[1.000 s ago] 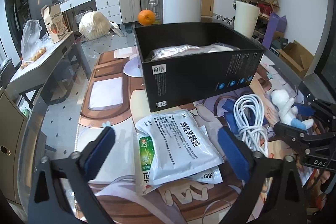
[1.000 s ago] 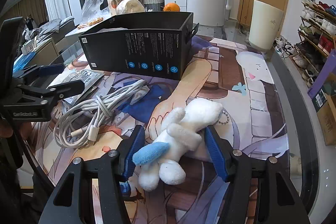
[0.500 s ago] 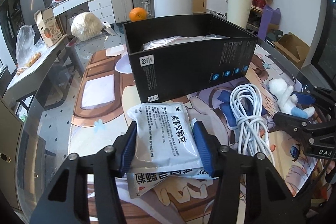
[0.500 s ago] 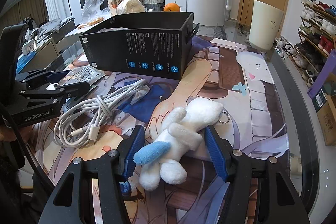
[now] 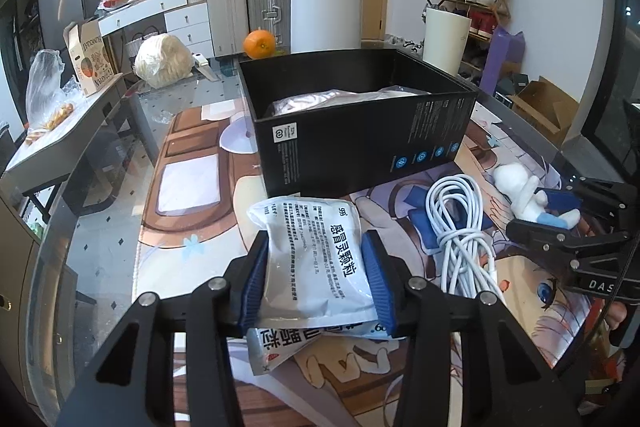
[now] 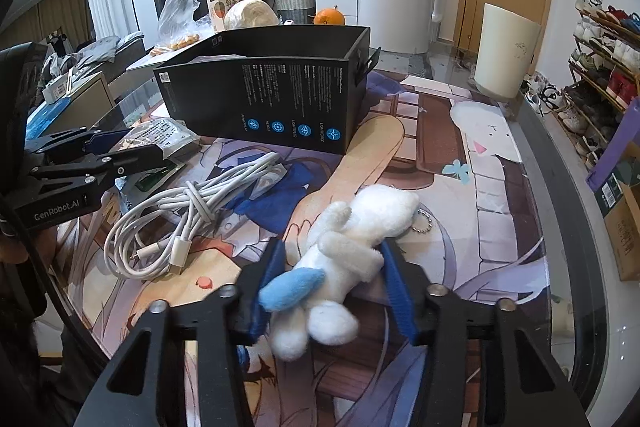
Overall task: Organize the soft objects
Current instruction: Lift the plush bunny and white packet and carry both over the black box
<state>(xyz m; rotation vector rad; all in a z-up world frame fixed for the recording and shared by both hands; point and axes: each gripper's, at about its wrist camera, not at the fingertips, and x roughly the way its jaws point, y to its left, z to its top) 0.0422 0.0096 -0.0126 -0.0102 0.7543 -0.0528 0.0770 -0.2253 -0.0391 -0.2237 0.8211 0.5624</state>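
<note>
My left gripper [image 5: 316, 283] is shut on a white medicine pouch [image 5: 316, 255] with black print, lifted a little above a second pouch [image 5: 280, 341] on the mat. My right gripper [image 6: 332, 291] is shut on a white plush toy [image 6: 352, 243] with a blue limb, low over the mat. The toy also shows in the left wrist view [image 5: 520, 191]. An open black box [image 5: 360, 123] stands ahead with a pale bag [image 5: 332, 99] inside. It also shows in the right wrist view [image 6: 272, 91].
A coiled white cable [image 5: 460, 223] lies on the printed mat between the grippers, and shows in the right wrist view [image 6: 188, 211]. An orange [image 5: 259, 44] sits behind the box. A white bin [image 5: 444, 45] and shoe rack stand at the far right.
My left gripper closed on the top pouch and lifted it off the lower pouch. The right gripper kept its hold on the plush toy and barely moved.
</note>
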